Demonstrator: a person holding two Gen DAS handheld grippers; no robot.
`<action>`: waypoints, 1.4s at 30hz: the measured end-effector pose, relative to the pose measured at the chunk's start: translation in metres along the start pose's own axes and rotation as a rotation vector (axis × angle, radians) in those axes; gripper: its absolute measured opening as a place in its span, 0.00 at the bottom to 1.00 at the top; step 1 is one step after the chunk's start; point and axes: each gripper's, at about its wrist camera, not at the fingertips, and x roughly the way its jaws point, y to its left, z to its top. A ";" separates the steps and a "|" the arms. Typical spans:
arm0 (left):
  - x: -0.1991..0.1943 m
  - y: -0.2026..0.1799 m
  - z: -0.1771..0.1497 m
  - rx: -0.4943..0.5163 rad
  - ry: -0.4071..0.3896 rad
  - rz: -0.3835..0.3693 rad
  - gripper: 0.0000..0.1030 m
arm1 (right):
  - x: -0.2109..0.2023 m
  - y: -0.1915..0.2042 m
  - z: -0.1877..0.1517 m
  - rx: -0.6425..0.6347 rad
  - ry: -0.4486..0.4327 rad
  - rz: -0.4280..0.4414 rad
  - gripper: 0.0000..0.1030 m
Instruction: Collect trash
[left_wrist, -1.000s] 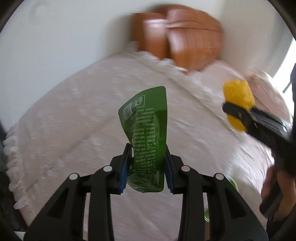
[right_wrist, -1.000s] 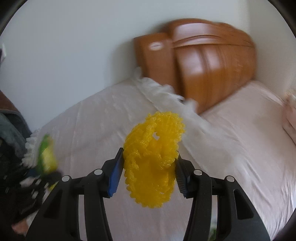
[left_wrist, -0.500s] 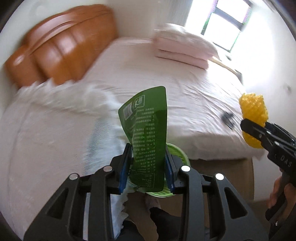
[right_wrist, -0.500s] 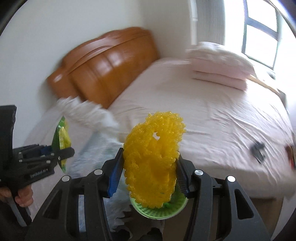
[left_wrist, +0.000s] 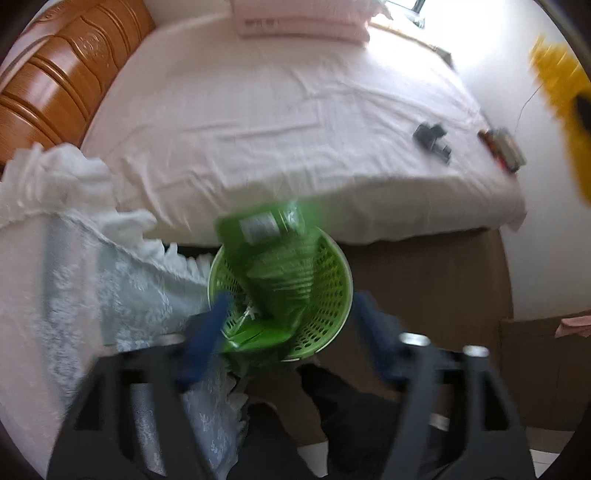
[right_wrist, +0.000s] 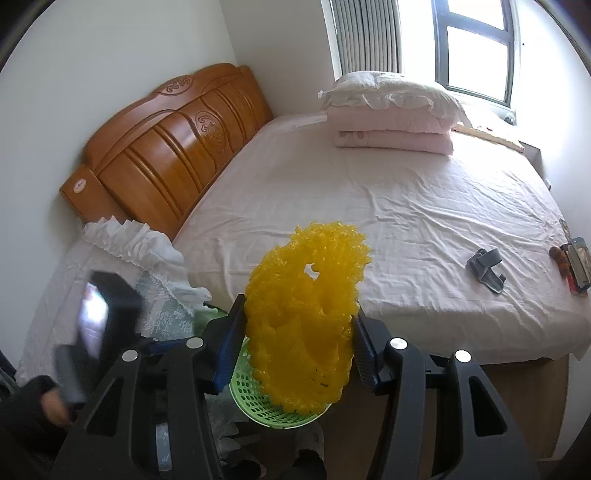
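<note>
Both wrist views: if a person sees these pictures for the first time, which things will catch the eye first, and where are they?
Brightest is the yellow foam net, clamped upright in the right gripper just above the green basket. In the left wrist view, a green wrapper sits half inside the same basket on the floor beside the bed, with the left gripper wide open above it. Behind, the carved wooden headboard stands against the white wall.

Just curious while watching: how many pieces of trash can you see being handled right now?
2. A green wrapper is dropping into the green basket beneath the open left tool. A yellow foam net is clamped in the right tool above that basket. More may lie hidden inside.
</note>
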 end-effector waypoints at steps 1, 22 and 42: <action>0.010 -0.001 -0.004 0.007 0.020 0.002 0.83 | 0.002 -0.001 -0.001 0.000 0.005 0.006 0.53; -0.072 0.038 -0.019 -0.151 -0.200 0.153 0.92 | 0.096 0.011 -0.031 -0.025 0.176 0.088 0.55; -0.126 0.124 -0.070 -0.423 -0.299 0.302 0.92 | 0.230 0.065 -0.083 -0.047 0.518 0.053 0.98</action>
